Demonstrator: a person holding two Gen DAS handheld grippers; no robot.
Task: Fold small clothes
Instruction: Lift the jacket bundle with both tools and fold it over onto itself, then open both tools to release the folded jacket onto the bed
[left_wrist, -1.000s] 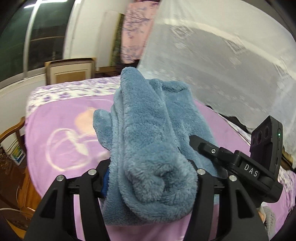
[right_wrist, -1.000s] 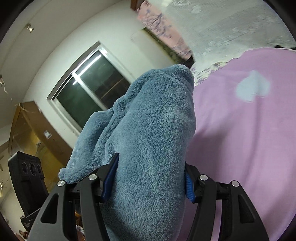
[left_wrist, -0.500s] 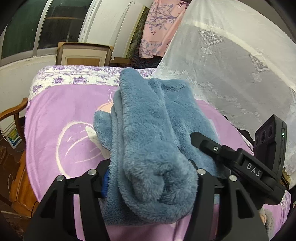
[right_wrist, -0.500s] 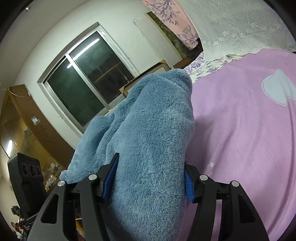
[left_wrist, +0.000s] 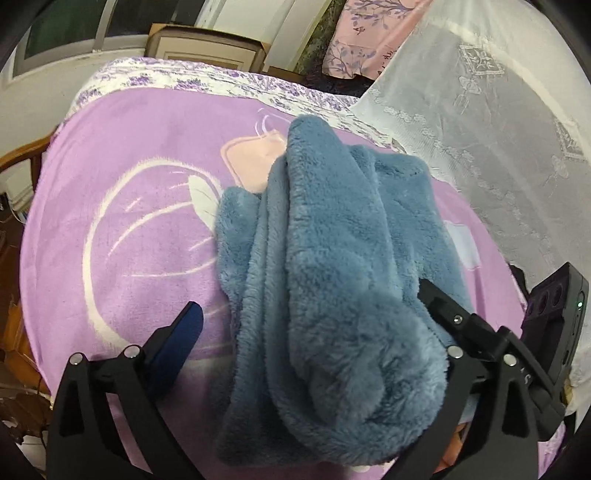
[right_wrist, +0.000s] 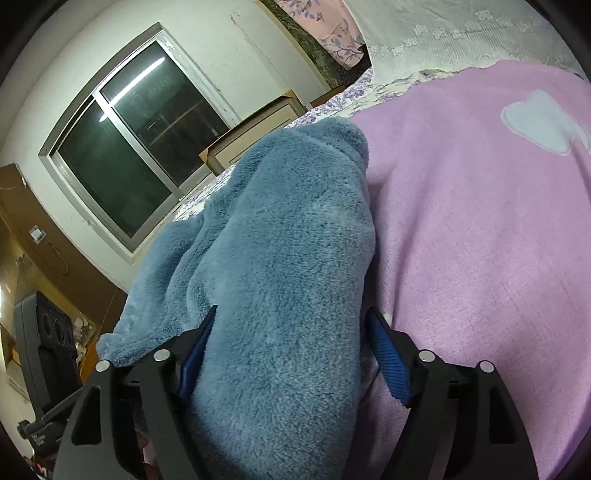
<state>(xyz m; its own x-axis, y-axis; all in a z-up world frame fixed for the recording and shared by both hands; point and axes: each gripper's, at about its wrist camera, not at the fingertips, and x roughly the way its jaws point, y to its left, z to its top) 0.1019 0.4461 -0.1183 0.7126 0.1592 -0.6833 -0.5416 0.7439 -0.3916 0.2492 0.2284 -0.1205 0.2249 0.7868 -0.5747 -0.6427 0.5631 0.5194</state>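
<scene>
A fluffy blue-grey fleece garment (left_wrist: 332, 266) is bunched in a long roll over the purple blanket (left_wrist: 122, 177) on the bed. My left gripper (left_wrist: 314, 332) stands open: its left finger (left_wrist: 177, 336) is clear of the cloth, and the roll rests against the right finger. My right gripper (right_wrist: 291, 347) is shut on the other end of the fleece garment (right_wrist: 280, 266), with the blue pads pressed into it. The right gripper also shows at the right of the left wrist view (left_wrist: 491, 332).
A white lace curtain (left_wrist: 498, 110) hangs along the right of the bed. A framed picture (left_wrist: 207, 48) leans at the bed's far end under a dark window (right_wrist: 129, 147). A wooden chair arm (left_wrist: 22, 158) stands at the left edge.
My left gripper has opened; its left finger has swung away from the fleece. Both grippers have tipped down toward the bed with the garment.
</scene>
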